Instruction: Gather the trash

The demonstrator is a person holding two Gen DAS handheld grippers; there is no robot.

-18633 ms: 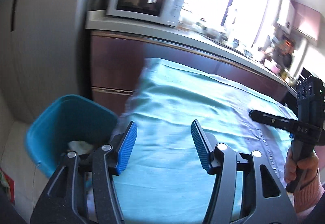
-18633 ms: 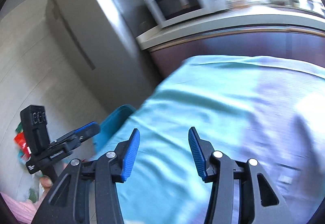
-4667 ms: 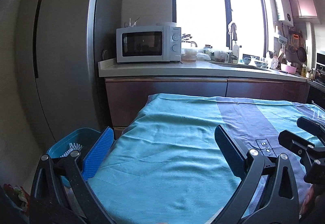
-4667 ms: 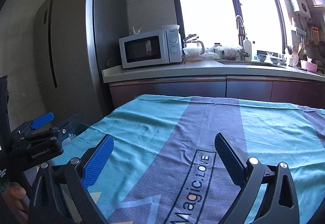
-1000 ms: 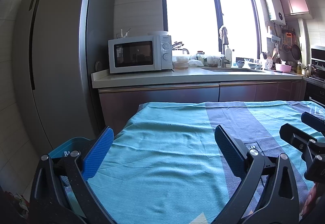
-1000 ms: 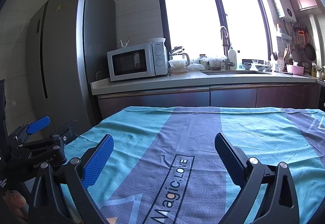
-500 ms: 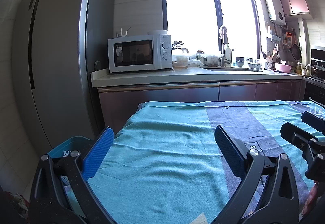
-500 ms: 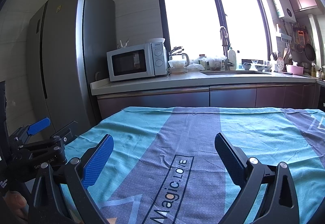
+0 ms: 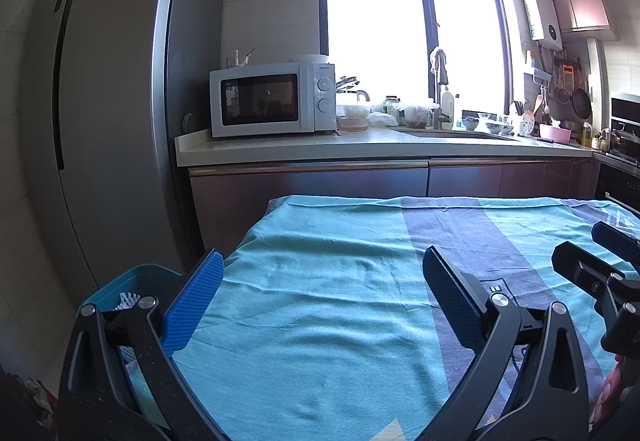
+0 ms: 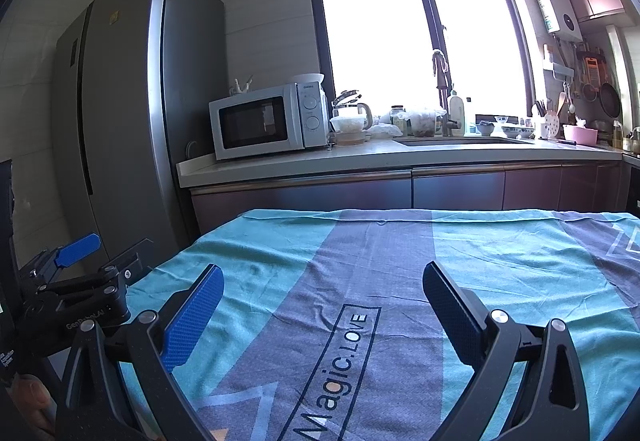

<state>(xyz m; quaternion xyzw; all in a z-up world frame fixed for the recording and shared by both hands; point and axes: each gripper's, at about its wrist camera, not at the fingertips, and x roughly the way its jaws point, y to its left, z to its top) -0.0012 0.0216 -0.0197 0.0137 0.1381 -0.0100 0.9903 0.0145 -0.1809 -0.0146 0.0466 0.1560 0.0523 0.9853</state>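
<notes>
My left gripper point(image 9: 320, 295) is open and empty, held above the left part of the teal cloth on the table point(image 9: 320, 321). A blue trash bin point(image 9: 132, 281) stands on the floor at the table's left end, beside my left finger, with white netted trash point(image 9: 127, 299) inside. My right gripper point(image 10: 320, 297) is open and empty above the cloth's grey band with the "Magic.LOVE" print point(image 10: 340, 357). The left gripper also shows in the right wrist view point(image 10: 92, 265), and the right one in the left wrist view point(image 9: 600, 261). No trash shows on the cloth.
A tall grey fridge point(image 9: 112, 121) stands left of the bin. A counter point(image 9: 360, 149) behind the table carries a white microwave point(image 9: 272, 99), jars, a sink and a faucet under a bright window. Dark cabinets point(image 10: 400, 189) run below it.
Since 18.6 s ago both grippers have opened wider and levelled out over the cloth. Over the last second almost nothing has moved.
</notes>
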